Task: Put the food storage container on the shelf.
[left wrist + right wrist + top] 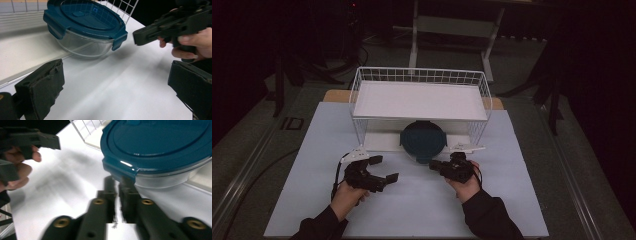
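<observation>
Nearest the person, on the white counter (412, 200), both hands rest with a gripper each, aimed at the rack ahead. On the left, the left gripper (384, 168) has its fingers (40, 87) spread wide with nothing between them; through the left gripper view the bare counter shows in the gap. On the right, the right gripper (434, 165) has its fingers (110, 195) pressed together on nothing, their tips just short of a lid clasp.

Beyond the grippers sits the glass container (82, 45) with its blue lid (423, 140), round and clipped down by side clasps. It stands on the low white tray (379, 142) under the wire rack (419, 75), half poking out at the front, between the two hands. The rack's upper shelf (419, 100) is bare.

My guess is that this is the approach: neither gripper touches the container yet. The closed right gripper looks set to nudge or hook the near clasp, while the open left one could take the rim. The next move calls for easing in level under the shelf edge, then drawing the dish out without tipping it off the tray lip.
</observation>
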The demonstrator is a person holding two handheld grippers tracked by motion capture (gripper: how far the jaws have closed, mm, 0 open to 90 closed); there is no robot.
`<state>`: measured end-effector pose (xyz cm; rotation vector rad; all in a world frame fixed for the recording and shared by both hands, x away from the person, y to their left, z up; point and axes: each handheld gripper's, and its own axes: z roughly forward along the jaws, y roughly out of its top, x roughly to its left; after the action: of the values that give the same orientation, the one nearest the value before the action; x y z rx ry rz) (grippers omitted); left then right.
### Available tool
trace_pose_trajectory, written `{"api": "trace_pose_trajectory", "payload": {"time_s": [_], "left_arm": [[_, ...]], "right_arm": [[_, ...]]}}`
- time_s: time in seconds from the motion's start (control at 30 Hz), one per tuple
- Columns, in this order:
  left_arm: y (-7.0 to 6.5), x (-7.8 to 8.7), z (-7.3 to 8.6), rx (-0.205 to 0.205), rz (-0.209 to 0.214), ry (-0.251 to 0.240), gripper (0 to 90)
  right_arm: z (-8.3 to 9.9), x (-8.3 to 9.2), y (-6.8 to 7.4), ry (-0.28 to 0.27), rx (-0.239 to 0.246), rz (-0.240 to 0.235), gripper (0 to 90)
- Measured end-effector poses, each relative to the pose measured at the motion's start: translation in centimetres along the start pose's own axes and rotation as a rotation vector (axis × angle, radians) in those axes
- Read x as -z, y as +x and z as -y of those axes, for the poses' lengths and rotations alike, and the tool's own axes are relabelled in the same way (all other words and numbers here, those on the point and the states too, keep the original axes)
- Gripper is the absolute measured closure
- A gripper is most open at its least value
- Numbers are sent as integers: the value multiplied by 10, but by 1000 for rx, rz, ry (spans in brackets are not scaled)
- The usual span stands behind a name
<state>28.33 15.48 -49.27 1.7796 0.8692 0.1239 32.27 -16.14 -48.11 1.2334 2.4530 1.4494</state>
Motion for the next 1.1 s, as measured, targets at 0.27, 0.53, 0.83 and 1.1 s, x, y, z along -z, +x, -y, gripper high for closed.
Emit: {"api": "trace_pose_trajectory", "payload": {"time_s": [0.27, 0.53, 0.83, 1.1], "left_arm": [[-1, 0, 1, -12, 7, -20, 9], [-2, -2, 2, -19, 7, -17, 9], [-2, -3, 2, -22, 6, -19, 9], [-2, -2, 2, -28, 6, -22, 9]], "right_arm": [[3, -20, 1, 54, 10, -3, 899], [-3, -30, -2, 46, 15, 7, 899], [-10, -44, -11, 57, 7, 35, 899], [-19, -50, -18, 39, 5, 57, 899]]}}
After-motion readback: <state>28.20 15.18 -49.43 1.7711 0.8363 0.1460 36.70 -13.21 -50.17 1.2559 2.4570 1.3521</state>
